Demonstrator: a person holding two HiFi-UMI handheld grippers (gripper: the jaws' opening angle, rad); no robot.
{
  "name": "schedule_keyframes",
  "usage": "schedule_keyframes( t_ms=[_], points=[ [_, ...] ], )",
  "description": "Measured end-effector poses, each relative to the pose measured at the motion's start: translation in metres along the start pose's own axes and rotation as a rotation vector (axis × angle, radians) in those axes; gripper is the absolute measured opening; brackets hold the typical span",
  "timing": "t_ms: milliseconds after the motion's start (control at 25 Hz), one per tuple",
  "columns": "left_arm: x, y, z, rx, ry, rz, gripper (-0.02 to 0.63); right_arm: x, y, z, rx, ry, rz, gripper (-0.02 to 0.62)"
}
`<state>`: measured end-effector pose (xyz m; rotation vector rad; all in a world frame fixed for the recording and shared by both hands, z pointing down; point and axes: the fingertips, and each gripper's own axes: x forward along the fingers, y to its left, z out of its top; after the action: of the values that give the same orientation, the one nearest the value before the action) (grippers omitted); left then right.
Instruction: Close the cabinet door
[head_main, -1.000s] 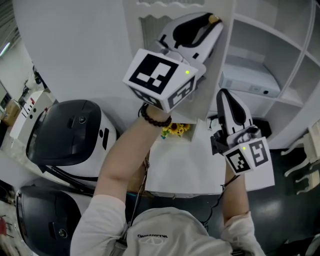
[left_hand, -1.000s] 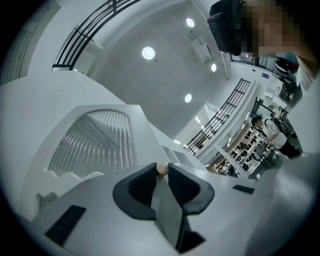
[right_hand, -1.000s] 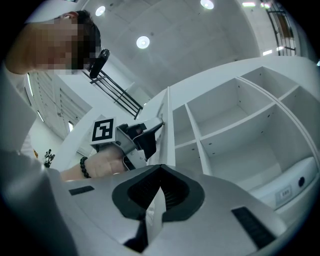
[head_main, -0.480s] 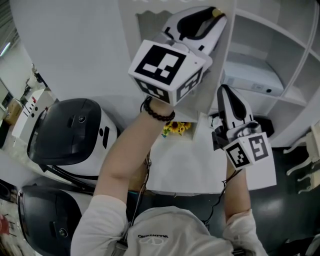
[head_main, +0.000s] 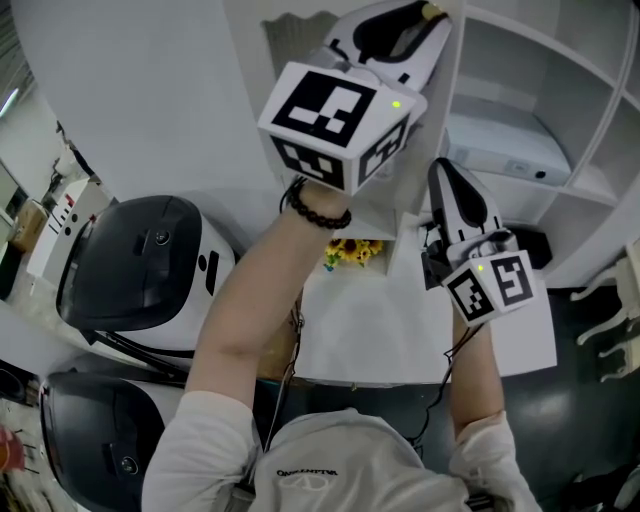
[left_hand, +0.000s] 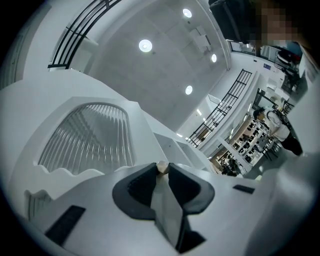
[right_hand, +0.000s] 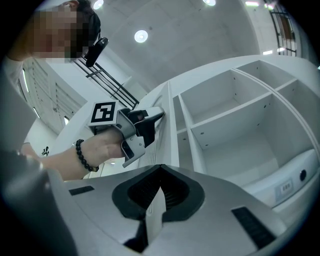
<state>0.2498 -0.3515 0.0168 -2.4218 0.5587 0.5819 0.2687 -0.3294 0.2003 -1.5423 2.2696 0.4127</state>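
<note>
**While the left gripper (head_main: 415, 20) pinches the knob (left_hand: 162, 167), the door (left_hand: 90, 135) stands open**

Where the head view begins at far left, two black-and-white machines (head_main: 140, 270) sit one below the other, well apart from the cabinet (head_main: 560, 120). Next comes the door, a white panel with a ribbed pane, swung out from the cabinet front. The right gripper view shows it nearly edge-on, beside the open shelves.

The left gripper is raised high against the door. Its fingers (left_hand: 142, 185) are pressed together on the small pale knob at the door's free edge (the knob peeks out just past the fingertips). A bead bracelet (head_main: 315, 215) circles the wrist behind it.

Below the left arm, yellow flowers (head_main: 350, 257) rest at the back of the white tabletop (head_main: 370, 330).

Further right, the right gripper (head_main: 442, 175) points upward, lower than the left one and just beside the door's edge. Its fingers are drawn together with nothing between them, and I cannot tell whether they touch the door.

Rightmost are the cabinet's bare white shelves, and a white box (head_main: 500, 150) sits in a lower compartment.
</note>
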Motion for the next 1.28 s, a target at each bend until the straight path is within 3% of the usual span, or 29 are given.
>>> schedule_keyframes(
  t_ms=[720, 1280],
  points=[
    [0.020, 0.009, -0.019, 0.010, 0.009, 0.015, 0.083, 0.015, -0.024, -0.015, 0.020, 0.011, -0.022, 0.011],
    [0.035, 0.018, -0.034, 0.054, 0.063, 0.057, 0.084, 0.020, -0.040, -0.026, 0.023, 0.024, -0.030, 0.011]
  ],
)
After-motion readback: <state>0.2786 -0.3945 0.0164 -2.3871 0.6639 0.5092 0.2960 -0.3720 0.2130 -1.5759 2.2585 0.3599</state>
